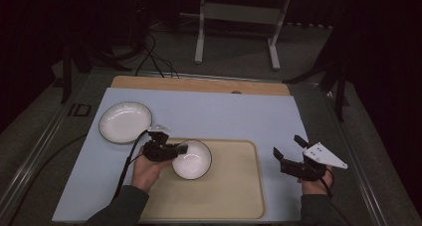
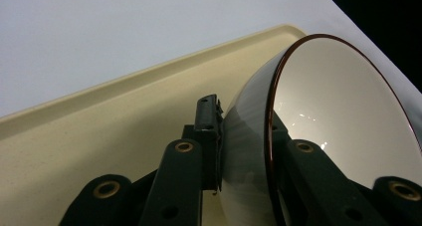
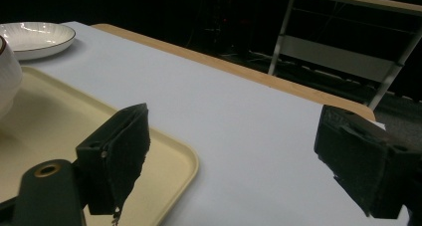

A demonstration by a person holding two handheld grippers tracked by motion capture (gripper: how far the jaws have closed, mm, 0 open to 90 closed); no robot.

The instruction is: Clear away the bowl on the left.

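Observation:
A white bowl (image 1: 193, 160) with a dark rim sits over the left part of a cream tray (image 1: 234, 196). My left gripper (image 1: 179, 150) is shut on the bowl's left rim; in the left gripper view the bowl (image 2: 338, 116) is tilted, with one jaw outside its wall and one inside. My right gripper (image 1: 288, 147) stands open to the right of the tray, with nothing between its jaws. In the right gripper view the right gripper (image 3: 234, 156) hovers over the tray's corner (image 3: 174, 161) and the blue mat.
A white plate (image 1: 125, 122) lies on the blue mat (image 1: 219, 116) at the left, behind the tray. The table's wooden far edge (image 1: 199, 84) runs behind the mat. A metal stand (image 1: 239, 17) is on the floor beyond.

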